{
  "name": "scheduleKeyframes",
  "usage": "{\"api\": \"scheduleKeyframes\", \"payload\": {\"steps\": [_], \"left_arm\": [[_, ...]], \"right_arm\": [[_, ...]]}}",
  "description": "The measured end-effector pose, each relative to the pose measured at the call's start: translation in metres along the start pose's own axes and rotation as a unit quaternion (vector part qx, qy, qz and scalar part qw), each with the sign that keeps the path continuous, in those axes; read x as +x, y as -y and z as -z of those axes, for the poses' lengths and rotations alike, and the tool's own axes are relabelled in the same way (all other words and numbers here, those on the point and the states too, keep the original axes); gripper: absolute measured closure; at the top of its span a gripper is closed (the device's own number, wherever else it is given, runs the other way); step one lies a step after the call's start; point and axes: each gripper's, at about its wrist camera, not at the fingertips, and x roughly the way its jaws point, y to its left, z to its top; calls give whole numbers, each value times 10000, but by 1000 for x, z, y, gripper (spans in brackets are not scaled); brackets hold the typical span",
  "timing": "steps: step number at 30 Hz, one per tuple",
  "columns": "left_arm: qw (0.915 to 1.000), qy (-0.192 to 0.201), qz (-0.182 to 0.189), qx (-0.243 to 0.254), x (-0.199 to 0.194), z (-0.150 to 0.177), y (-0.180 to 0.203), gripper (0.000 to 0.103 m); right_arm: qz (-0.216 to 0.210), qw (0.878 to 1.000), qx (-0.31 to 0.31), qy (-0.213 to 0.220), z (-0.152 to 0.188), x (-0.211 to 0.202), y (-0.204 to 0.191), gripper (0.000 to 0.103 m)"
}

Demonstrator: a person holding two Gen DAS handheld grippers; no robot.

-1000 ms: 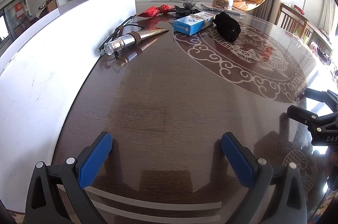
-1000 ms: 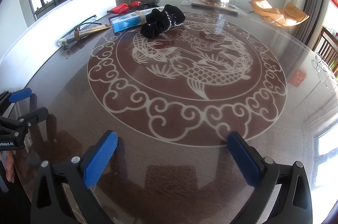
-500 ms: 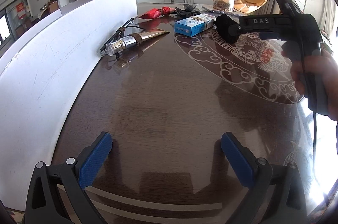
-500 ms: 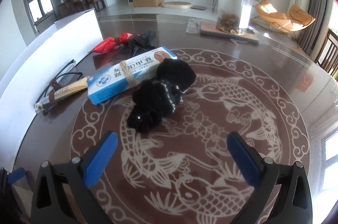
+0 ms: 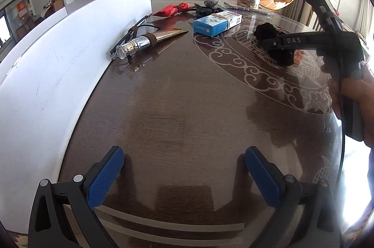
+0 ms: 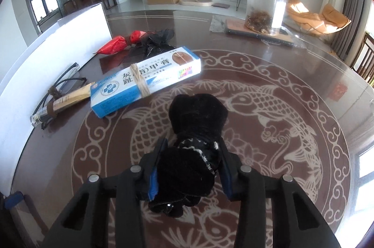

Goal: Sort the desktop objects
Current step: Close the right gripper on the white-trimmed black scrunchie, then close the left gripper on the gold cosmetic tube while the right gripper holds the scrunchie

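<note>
The black velvet scrunchie (image 6: 196, 131) lay on the fish pattern of the round table (image 6: 292, 74), just beside the near end of the blue ointment box (image 6: 145, 82) and on the side away from the white board (image 6: 46, 56). Its long axis ran straight away from the right gripper (image 6: 190, 168), in line with the fingers, so the jaws straddled its nearer lobe across the short way. They were closing, with blue pads pressed into the soft fabric on both sides, and the farther lobe stuck out beyond the fingertips toward the box. The scrunchie appeared to rest on the tabletop, not lifted.

The left gripper (image 5: 184, 174) hung with its jaws wide apart and nothing between them, over bare wood well short of the box, so the right hand was clearly the nearer one. Beyond the box, along the board, lay a silver tube (image 5: 149, 41) bundled with glasses, plus red and black bags (image 6: 140, 42).
</note>
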Motion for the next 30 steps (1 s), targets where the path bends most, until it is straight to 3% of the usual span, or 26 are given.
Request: {"api": "scheduleKeyframes", "payload": {"steps": [6,9,12,18,20,24,26,28,29,30], "left_arm": [[9963,415,-370,655,14,-79,9,0],[9936,458,-639,812,35,-123,12,0],[9942,314,-627,821,61,-147,13,0],[9953,230,-820,469,90,-162,3,0],[9961,24,-830,312,104,-163,-3,0],[9988,-183,-167,-415,114,-153,-23,0],[9996,-144,-117,-209,109,-146,-16,1],[9999,127,-12,-88,97,-134,-10,31],[9997,238,2,-42,91,-129,-7,64],[9996,249,98,-40,86,-123,-6,75]], "right_arm": [[-354,9993,139,41,61,-47,18,60],[-419,9988,152,211,75,-55,22,60],[-466,9984,155,270,77,-57,24,59],[-603,9974,258,285,76,-57,29,59],[-617,9973,267,285,76,-57,30,59],[-614,9974,239,279,75,-57,28,57],[-622,9974,243,281,75,-57,28,57],[-633,9973,253,280,75,-57,28,57],[-633,9973,254,281,75,-56,28,57],[-633,9973,254,283,75,-57,28,57]]}}
